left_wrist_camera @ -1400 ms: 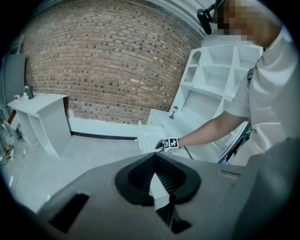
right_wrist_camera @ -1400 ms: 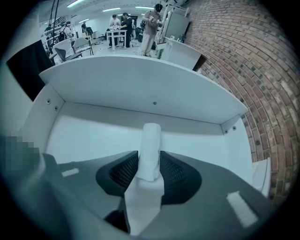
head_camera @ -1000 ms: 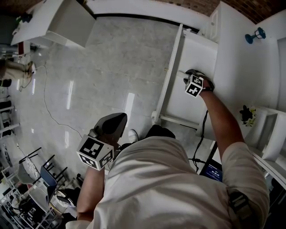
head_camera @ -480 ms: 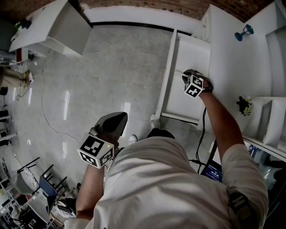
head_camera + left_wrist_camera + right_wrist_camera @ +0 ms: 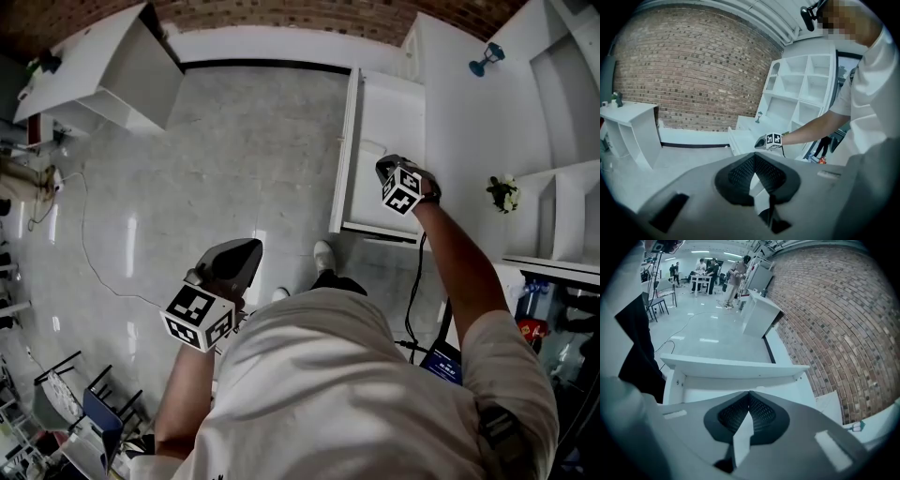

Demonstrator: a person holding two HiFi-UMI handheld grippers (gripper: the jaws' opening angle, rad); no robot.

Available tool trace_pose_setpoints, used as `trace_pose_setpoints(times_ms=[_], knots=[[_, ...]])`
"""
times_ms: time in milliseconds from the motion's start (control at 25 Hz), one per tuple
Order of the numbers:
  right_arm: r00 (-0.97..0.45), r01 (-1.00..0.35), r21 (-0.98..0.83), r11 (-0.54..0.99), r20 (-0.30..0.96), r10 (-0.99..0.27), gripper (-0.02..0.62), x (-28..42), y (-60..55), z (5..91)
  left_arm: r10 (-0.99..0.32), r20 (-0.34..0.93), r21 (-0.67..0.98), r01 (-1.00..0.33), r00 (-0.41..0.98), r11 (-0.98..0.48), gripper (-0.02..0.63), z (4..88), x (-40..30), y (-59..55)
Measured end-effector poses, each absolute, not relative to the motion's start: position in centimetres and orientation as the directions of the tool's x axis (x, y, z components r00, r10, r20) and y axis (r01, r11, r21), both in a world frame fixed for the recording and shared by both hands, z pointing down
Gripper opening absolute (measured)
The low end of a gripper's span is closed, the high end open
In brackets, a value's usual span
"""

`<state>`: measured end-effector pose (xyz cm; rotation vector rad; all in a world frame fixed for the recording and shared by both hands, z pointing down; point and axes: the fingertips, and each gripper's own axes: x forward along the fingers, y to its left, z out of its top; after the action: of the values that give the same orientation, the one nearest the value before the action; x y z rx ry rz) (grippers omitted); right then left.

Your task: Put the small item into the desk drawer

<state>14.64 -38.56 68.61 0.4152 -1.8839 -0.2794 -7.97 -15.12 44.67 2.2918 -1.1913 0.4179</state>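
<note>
Two pairs of jaws, and both are together now. The right gripper [image 5: 749, 393] has just been closing from wide apart. Its own view shows the pads meeting at the tips with nothing between them; the white in the slot lower down is only the drawer [image 5: 731, 367] beyond.

That gripper hangs tilted down over the open drawer, whose front panel lies ahead of the jaws and whose floor lies under them. Just past the jaw tips, on the drawer floor, the head view shows a faint pale oval [image 5: 373, 147]. I take it for the small item, though it is too washed out against the white to be sure. Jaws that close on nothing above it suggest the drop is made and the item is already inside.

The drawer stands about as far out as it did a second ago, so by my reading the push to close it remains. The right jaws are best placed for that, since the front panel is just ahead of them.

The left gripper [image 5: 753, 157] is well away from the drawer, out over the floor [image 5: 234, 141], with its jaws likewise together and empty. The tabletop [image 5: 459, 122] lies beside the right jaws.
</note>
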Motion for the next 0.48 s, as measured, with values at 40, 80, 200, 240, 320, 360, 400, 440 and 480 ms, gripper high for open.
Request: trace_pose_setpoints(times_ms=[40,80,200,240,320,360,400,440,480], knots=[[-0.310,-0.165,0.385,0.908,0.854,-0.419,0.014,14.6,-37.7,68.3,-0.661,0.486,0.302,-0.819,0.572,-0.487,0.006,44.6,-8.1,-14.5],[-0.313,-0.186,0.381,0.906,0.851,-0.422,0.014,14.5,-36.8,67.9,-0.658,0.483,0.301,-0.815,0.578,-0.495,0.006,44.5,-8.3,-13.9],[-0.331,-0.257,0.361,0.896,0.839,-0.432,0.014,14.2,-33.8,66.5,-0.650,0.474,0.297,-0.803,0.594,-0.517,0.006,44.2,-8.9,-12.0],[-0.337,-0.276,0.355,0.893,0.835,-0.435,0.014,14.1,-32.6,66.1,-0.648,0.470,0.296,-0.799,0.599,-0.524,0.006,44.1,-9.0,-11.3],[-0.346,-0.307,0.343,0.888,0.829,-0.440,0.014,14.1,-30.2,65.3,-0.642,0.463,0.294,-0.789,0.612,-0.540,0.006,44.0,-9.1,-9.8],[-0.351,-0.323,0.334,0.885,0.826,-0.440,0.014,14.1,-28.9,64.9,-0.638,0.460,0.293,-0.784,0.618,-0.547,0.006,44.0,-9.2,-9.1],[-0.359,-0.340,0.322,0.883,0.824,-0.438,0.014,13.9,-27.6,64.5,-0.634,0.459,0.292,-0.779,0.623,-0.555,0.006,43.9,-9.3,-8.3],[-0.368,-0.357,0.307,0.882,0.822,-0.435,0.014,13.7,-26.3,64.2,-0.629,0.457,0.291,-0.774,0.629,-0.562,0.006,43.8,-9.5,-7.6],[-0.378,-0.371,0.294,0.881,0.819,-0.432,0.012,13.5,-25.0,63.8,-0.624,0.456,0.292,-0.769,0.635,-0.569,0.006,43.8,-9.7,-6.9]])
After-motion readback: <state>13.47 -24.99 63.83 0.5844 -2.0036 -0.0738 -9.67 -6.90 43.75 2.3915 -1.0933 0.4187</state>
